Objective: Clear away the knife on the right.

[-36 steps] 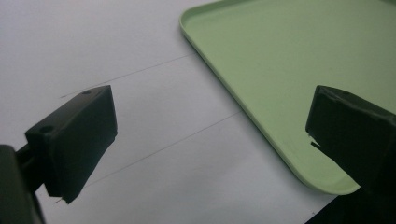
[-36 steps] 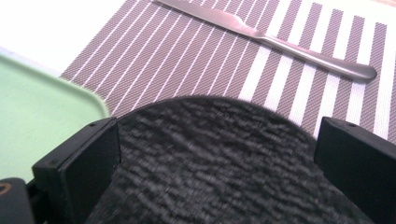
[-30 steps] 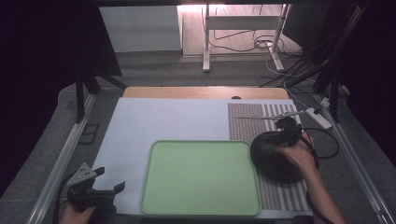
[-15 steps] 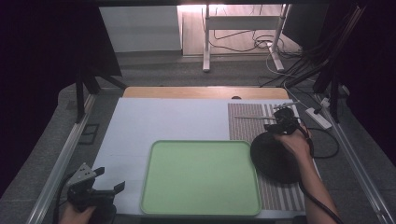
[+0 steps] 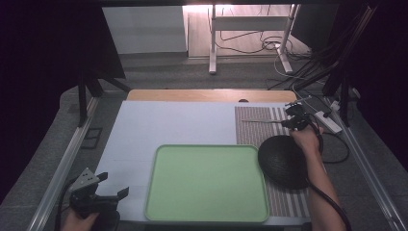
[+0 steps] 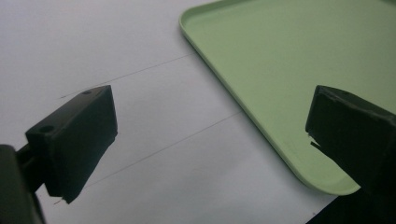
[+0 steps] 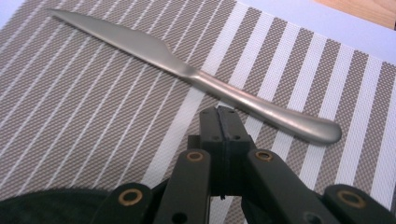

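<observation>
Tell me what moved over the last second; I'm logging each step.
The right gripper moved off the black bowl, away from the person, and its shut fingers now hover near the knife handle. The left gripper, open, and the green tray stayed put.

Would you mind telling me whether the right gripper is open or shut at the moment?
Shut. In the right gripper view, the right gripper has its two jaws pressed together with nothing between them, just short of the knife lying on the striped placemat.

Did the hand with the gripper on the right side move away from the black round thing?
Yes. The right gripper went up the striped mat, away from the person, off the black round thing and toward the knife. Its jaws are shut.
</observation>
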A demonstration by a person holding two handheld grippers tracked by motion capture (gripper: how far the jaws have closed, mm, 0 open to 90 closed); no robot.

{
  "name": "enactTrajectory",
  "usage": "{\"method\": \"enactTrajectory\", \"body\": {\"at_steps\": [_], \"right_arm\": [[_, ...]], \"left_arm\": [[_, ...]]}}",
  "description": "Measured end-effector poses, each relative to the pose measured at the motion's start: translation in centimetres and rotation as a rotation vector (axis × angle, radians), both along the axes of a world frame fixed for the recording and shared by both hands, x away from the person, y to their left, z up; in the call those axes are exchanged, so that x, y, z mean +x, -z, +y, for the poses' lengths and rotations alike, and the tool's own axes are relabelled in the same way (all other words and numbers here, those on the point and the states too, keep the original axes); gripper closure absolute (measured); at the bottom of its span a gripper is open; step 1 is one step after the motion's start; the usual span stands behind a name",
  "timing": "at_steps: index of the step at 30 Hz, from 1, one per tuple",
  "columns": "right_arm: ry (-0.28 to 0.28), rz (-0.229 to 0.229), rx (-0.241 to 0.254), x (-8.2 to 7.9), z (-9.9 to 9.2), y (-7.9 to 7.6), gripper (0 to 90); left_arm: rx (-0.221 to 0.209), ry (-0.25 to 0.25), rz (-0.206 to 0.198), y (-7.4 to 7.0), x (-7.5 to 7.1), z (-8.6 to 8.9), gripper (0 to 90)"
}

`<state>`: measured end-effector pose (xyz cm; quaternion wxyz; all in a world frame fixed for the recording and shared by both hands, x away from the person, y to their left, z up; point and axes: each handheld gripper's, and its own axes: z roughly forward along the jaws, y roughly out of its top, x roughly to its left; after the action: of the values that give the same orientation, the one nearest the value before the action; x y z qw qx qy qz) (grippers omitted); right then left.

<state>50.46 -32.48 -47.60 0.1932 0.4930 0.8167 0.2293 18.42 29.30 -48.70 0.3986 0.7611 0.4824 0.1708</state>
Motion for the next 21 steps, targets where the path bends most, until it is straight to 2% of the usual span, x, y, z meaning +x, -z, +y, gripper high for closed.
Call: {"method": "enactTrajectory", "body": {"at_steps": [5,10,15,19,21], "right_arm": [[0.011,0.001,-0.012,1.4,-0.1,0.4,89.9],[0.049,-0.015,-0.032,2.9,-0.6,0.8,89.9],[0.056,-0.018,-0.014,3.9,-1.2,1.1,89.9],[0.060,-0.013,-0.049,4.5,-1.4,1.6,89.9],[0.067,-0.012,-0.049,4.7,-1.5,1.7,89.9]], "left_arm": [[-0.002,0.000,0.000,0.0,0.0,0.0,3.1],[-0.002,0.000,0.001,0.0,0.0,0.0,3.1],[-0.003,0.001,0.001,0.0,0.0,0.0,3.1],[0.001,0.001,0.000,0.0,0.0,0.0,3.2],[0.002,0.001,0.000,0.0,0.0,0.0,3.2]]}}
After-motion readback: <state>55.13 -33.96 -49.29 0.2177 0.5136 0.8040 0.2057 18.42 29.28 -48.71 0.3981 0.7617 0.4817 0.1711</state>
